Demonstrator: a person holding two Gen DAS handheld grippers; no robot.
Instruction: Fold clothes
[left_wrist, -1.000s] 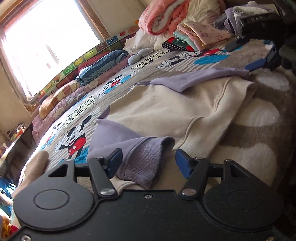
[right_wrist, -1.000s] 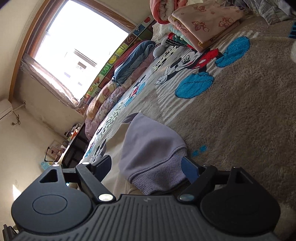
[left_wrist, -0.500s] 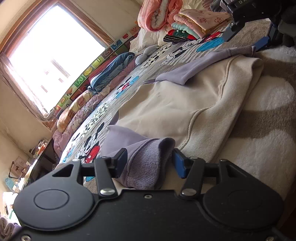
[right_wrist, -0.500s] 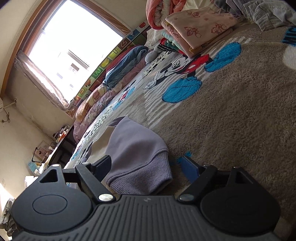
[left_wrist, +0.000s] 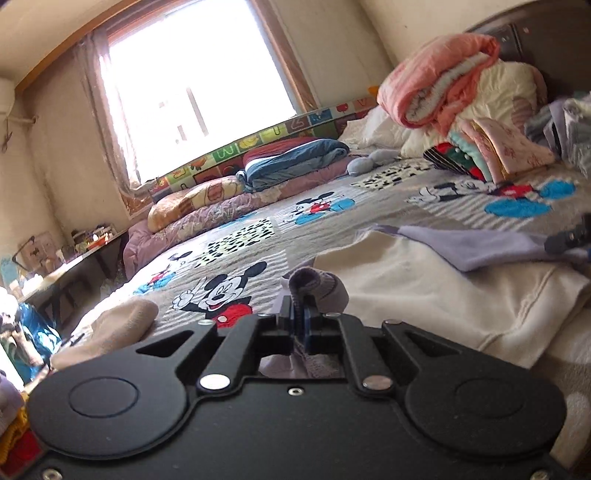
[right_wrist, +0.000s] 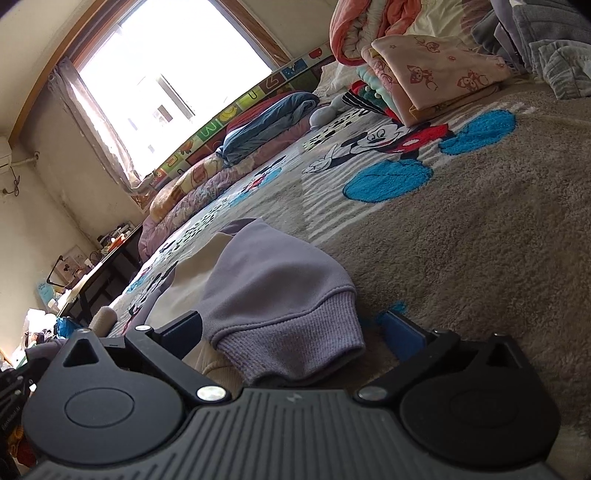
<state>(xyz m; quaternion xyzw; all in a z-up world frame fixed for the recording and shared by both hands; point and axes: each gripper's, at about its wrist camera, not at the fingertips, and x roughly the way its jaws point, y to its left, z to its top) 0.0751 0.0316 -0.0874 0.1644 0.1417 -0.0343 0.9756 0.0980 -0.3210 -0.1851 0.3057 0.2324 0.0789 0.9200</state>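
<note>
A cream sweatshirt (left_wrist: 443, 295) with purple sleeves lies flat on the Mickey Mouse bedspread (left_wrist: 258, 236). My left gripper (left_wrist: 300, 314) is shut on one purple ribbed cuff (left_wrist: 325, 288), which bunches up above the blue pads and is raised off the bed. In the right wrist view the other purple cuff (right_wrist: 295, 343) lies on the bedspread between the two fingers of my right gripper (right_wrist: 291, 332). Those jaws are opening, and neither pad touches the cuff. The right gripper's tip (left_wrist: 569, 236) shows at the far right of the left wrist view.
Folded blankets and clothes (left_wrist: 461, 122) are stacked by the headboard. Rolled quilts (left_wrist: 288, 162) line the window side. A low table (left_wrist: 70, 258) with small items stands past the bed's left edge. A beige bundle (left_wrist: 114, 328) lies near the left gripper.
The left jaws closed on the purple cuff and lifted it, the view rolling level. The right jaws spread wider around the other cuff, which stayed on the bed.
</note>
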